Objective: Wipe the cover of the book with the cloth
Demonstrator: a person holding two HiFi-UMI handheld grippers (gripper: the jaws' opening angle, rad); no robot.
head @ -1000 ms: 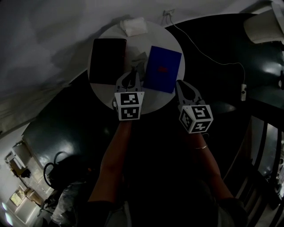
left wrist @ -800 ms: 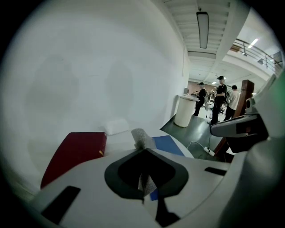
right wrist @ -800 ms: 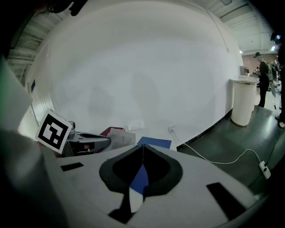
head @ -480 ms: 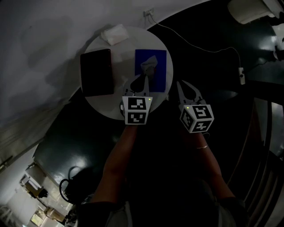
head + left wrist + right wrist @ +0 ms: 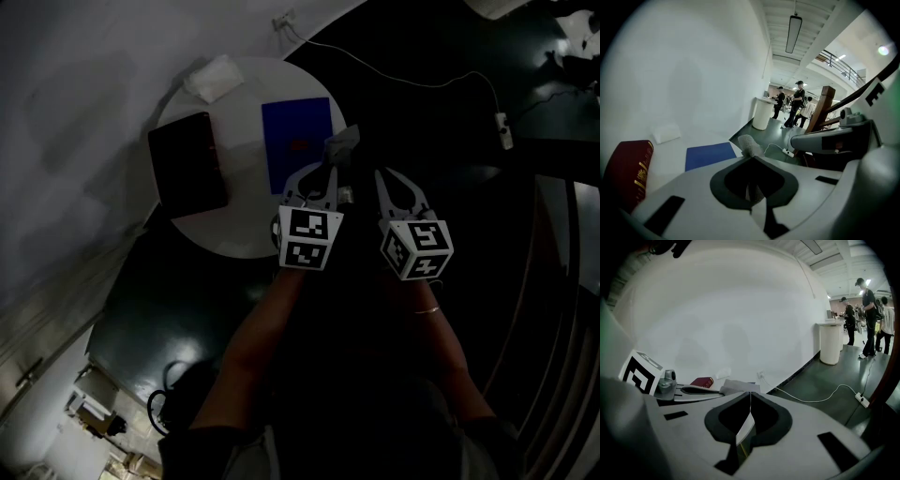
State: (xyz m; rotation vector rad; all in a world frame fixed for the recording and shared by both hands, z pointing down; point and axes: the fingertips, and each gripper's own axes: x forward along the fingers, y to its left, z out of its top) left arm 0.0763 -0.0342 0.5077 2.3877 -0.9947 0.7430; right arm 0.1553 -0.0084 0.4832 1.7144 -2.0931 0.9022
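While we pinch the grey cloth [image 5: 343,143] in our left gripper [image 5: 326,171], just beside the blue book's [image 5: 296,141] right edge at the table [image 5: 234,236] rim, our right gripper [image 5: 382,178] hangs off the table, fingers pressed together on nothing. A red book [image 5: 186,161] lies left of the blue one.

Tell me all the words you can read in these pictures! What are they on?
No text reads clearly.
Dark red book: gold print, too blurred to read.
Blue book: small mark on the cover, too small to read.
Marker cubes: black-and-white squares only, no words.
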